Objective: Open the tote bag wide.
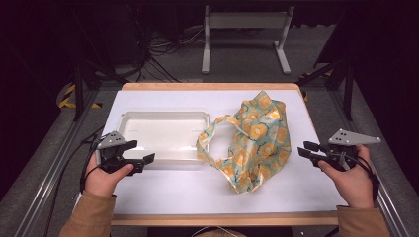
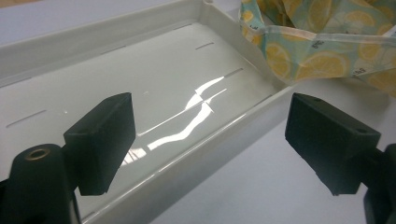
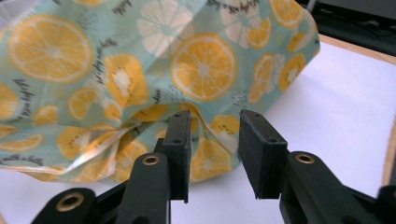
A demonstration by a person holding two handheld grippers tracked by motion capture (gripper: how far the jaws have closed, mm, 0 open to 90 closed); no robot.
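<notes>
A shallow white plastic tray (image 1: 163, 114) lies empty on the left half of the white table top (image 1: 163, 190). To its right lies a crumpled teal fabric bag with a lemon-slice print (image 1: 257, 138), one handle loop touching the tray's right end. My left gripper (image 1: 141, 151) hovers at the tray's near rim, open. In the left gripper view its gripper (image 2: 210, 100) has wide jaws straddling the tray's near wall, with the tray (image 2: 93, 42) and bag (image 2: 317, 51) beyond. My right gripper (image 1: 304, 149) points at the bag's right side, a little apart from it. In the right gripper view the gripper (image 3: 214, 121) is open with a narrow gap, the bag (image 3: 140, 60) just ahead.
The table top has a wooden edge (image 1: 222, 218) at the front. Behind the table, a grey metal stand (image 1: 245, 19) and loose cables (image 1: 158, 49) sit on the floor. Bare white surface (image 3: 345, 93) lies right of the bag and in front of the tray (image 2: 261, 177).
</notes>
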